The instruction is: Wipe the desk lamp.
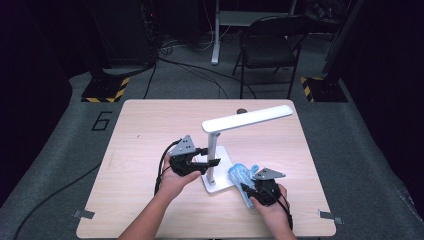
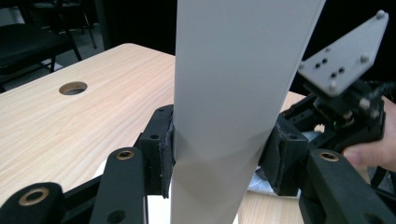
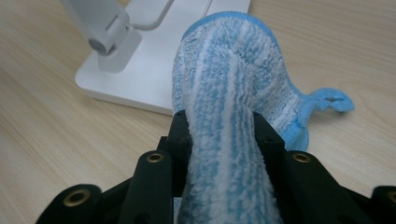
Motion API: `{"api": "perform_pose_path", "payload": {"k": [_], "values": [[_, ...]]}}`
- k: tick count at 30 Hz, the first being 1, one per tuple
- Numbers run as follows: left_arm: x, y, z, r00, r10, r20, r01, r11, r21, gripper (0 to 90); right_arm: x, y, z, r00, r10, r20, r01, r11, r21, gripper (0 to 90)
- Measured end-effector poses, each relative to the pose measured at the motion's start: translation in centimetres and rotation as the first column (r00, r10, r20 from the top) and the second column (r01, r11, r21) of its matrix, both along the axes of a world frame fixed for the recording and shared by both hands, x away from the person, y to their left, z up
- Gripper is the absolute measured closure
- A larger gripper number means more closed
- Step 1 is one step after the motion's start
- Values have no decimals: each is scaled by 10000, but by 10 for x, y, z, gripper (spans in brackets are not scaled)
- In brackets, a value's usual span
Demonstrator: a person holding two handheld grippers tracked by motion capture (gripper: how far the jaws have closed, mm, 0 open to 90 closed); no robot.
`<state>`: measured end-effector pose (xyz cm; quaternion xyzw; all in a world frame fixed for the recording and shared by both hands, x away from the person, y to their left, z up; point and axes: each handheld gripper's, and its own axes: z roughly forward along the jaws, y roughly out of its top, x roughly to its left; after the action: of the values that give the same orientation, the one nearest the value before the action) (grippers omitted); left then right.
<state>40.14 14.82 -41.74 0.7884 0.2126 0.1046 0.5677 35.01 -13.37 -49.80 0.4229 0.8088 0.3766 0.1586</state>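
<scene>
I clamp the left tool (image 1: 212,163) on the lamp post (image 1: 212,150) to steady it, while the right tool (image 1: 248,189) pinches the blue cloth (image 1: 241,174) against the lamp base (image 1: 223,184) for wiping.

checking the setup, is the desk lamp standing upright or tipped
Upright: the lamp stands with its base flat on the table, its post clamped in the left tongs.

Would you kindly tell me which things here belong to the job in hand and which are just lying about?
In use:
- white desk lamp, post clamped by the left gripper
- blue striped cloth, held in the right gripper by the lamp's base

Lying about:
- black chair
- floor cables
</scene>
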Motion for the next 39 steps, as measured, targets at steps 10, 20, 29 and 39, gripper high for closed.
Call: {"api": "perform_pose_path", "payload": {"k": [10, 20, 29, 39], "values": [[0, -1, 0, 9998, -32, -191, 32, 10000, -31, 512, 0, 24, -9, 9997, 239, 51, -236, 9984, -514, 681], [0, -1, 0, 9998, 13, -207, -14, 10000, -52, 510, -4, 50, -9, 9959, 896, -145, -895, 9959, 120, 688], [1, 0, 0, 9995, -22, -325, 22, 10000, -27, 509, -7, 66, -11, 9887, 1487, -199, -1463, 9851, 901, 686], [3, 3, -1, 9992, -73, -384, 66, 9998, -176, 508, -1, 56, -11, 9908, 1332, 240, -1339, 9906, 276, 706]]}}
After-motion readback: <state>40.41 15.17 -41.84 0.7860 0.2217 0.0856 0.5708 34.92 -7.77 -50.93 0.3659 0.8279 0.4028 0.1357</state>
